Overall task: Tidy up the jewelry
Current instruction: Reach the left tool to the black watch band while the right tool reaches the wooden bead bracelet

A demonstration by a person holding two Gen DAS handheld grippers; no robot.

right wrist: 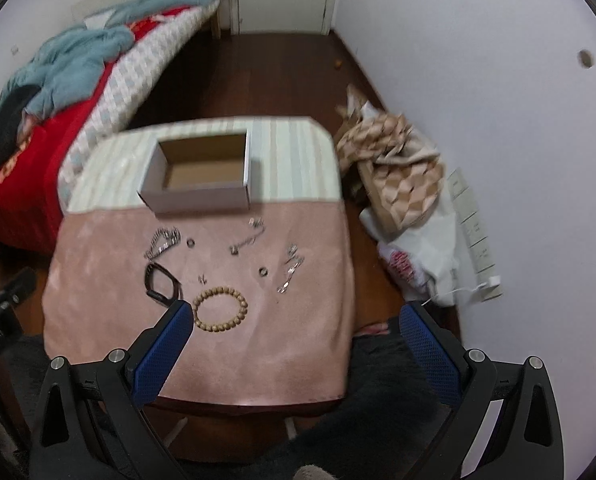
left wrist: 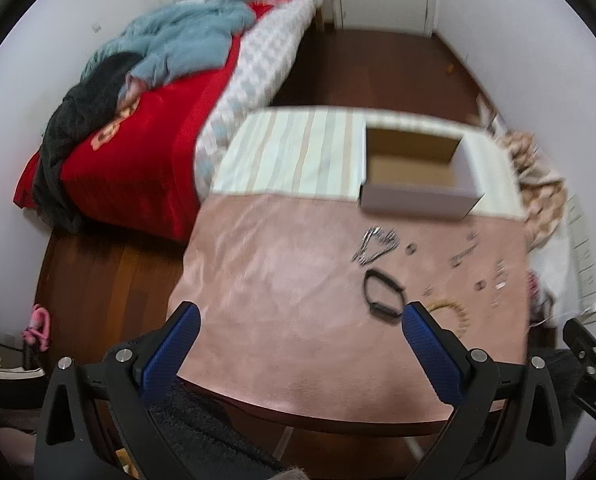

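While both tools hang above the near edge of the table [right wrist: 201,368], the left gripper [left wrist: 300,320] has its blue-padded jaws spread wide with nothing between them, and the right gripper [right wrist: 293,318] is likewise released and empty. A pink cloth [right wrist: 257,344] covers the near part of the table, and the jewelry lies scattered on it. Nearest is a wooden bead bracelet [right wrist: 220,309], just beside the right gripper's left fingertip in its view. Left of the bracelet lies a black band [right wrist: 162,280]. Beyond the band sits a silver chain bracelet [right wrist: 163,242], with a small ring [right wrist: 191,243] just beside it. Further right are a second ring [right wrist: 262,271] and several small silver pieces [right wrist: 291,266], too blurred to identify. Toward the far edge, on a striped cloth [right wrist: 289,160], stands an open cardboard box [right wrist: 201,178], its inside bare. Left of the table is a bed [left wrist: 145,152] with a red cover.
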